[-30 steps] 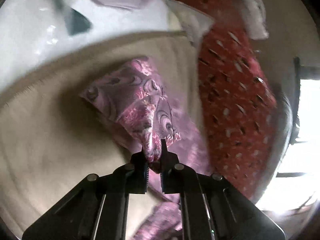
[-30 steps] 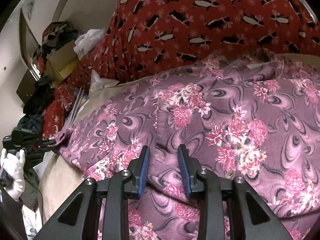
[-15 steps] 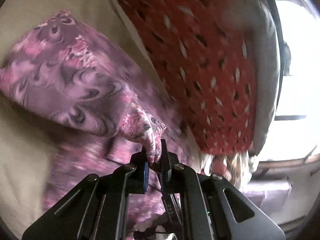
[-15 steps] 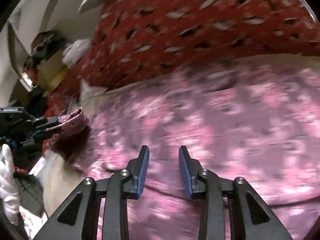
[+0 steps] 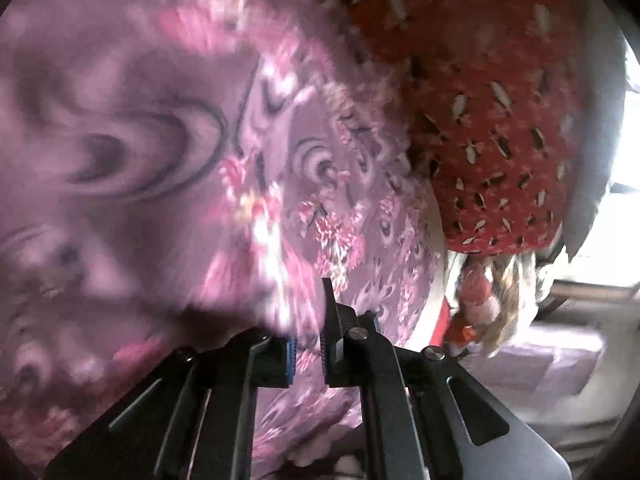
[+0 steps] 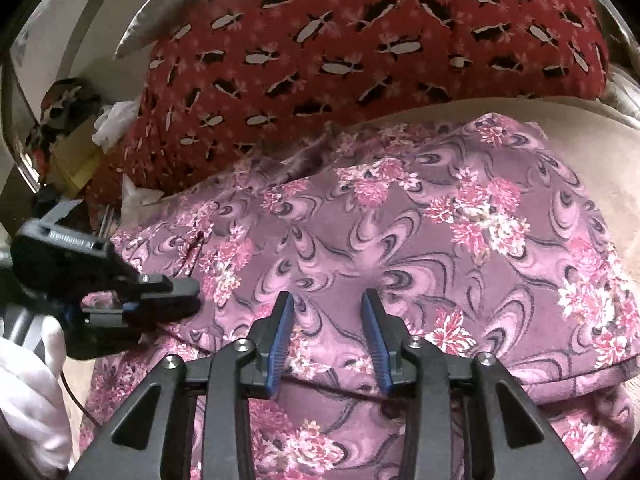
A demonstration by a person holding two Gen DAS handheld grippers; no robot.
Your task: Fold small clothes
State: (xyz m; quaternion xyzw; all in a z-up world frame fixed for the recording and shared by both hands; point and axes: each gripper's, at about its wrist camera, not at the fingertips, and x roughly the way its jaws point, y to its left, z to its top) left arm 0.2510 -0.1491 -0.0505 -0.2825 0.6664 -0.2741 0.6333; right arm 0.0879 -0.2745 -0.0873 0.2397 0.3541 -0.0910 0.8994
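Here, a purple floral garment (image 6: pixel 400 240) lies spread on a beige surface (image 6: pixel 592 152), already doubled over once; its folded edge runs across the right wrist view from 9 toward 4 o'clock. A red patterned cloth (image 6: pixel 360 48) sits just beyond it at 12 o'clock, apart from the work, seemingly not part of this fold.

The left gripper (image 6: pixel 188 300), carried by a white-gloved hand (image 6: pixel 28 380), enters at 9 o'clock in the right wrist view. Its jaws are pinched on a corner of the garment; in the left wrist view fabric drapes up over the fingers and fills the frame, blurred. Holding a corner this way likely lets the person carry one layer across the rest and lay it flat.

The right gripper (image 6: pixel 326 340) hovers low over the garment's middle at 6 o'clock. Its jaws are opening, and nothing is pressed between the blue pads (image 6: pixel 280 340); cloth merely lies below the gap. Judgement: it stands ready either to pin the folded layer or to take a fresh edge while the left places its corner.

Clutter at 9 to 10 o'clock is too small to identify.
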